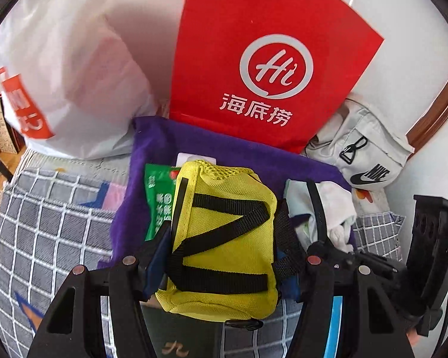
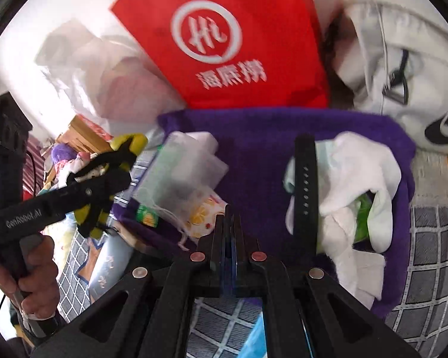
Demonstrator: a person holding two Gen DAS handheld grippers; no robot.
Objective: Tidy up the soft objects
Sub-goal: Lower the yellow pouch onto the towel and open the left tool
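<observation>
My left gripper [image 1: 224,238] is shut on a yellow pouch with black straps [image 1: 224,238] and holds it above a purple cloth [image 1: 239,152]. The pouch also shows in the right wrist view [image 2: 128,146], in the left gripper at the left. On the purple cloth [image 2: 259,149] lie a green packet [image 1: 158,203], a clear plastic packet [image 2: 182,170], white socks [image 2: 355,179] and a black strap [image 2: 304,191]. My right gripper [image 2: 231,232] is shut and empty, low over the cloth's near edge.
A red paper bag [image 1: 254,59] and a white plastic bag [image 1: 68,68] stand behind the cloth. A white Nike bag [image 1: 370,161] lies at the right. A grey checked bedcover [image 1: 44,223] lies underneath. A shelf with clutter [image 2: 74,149] is at the left.
</observation>
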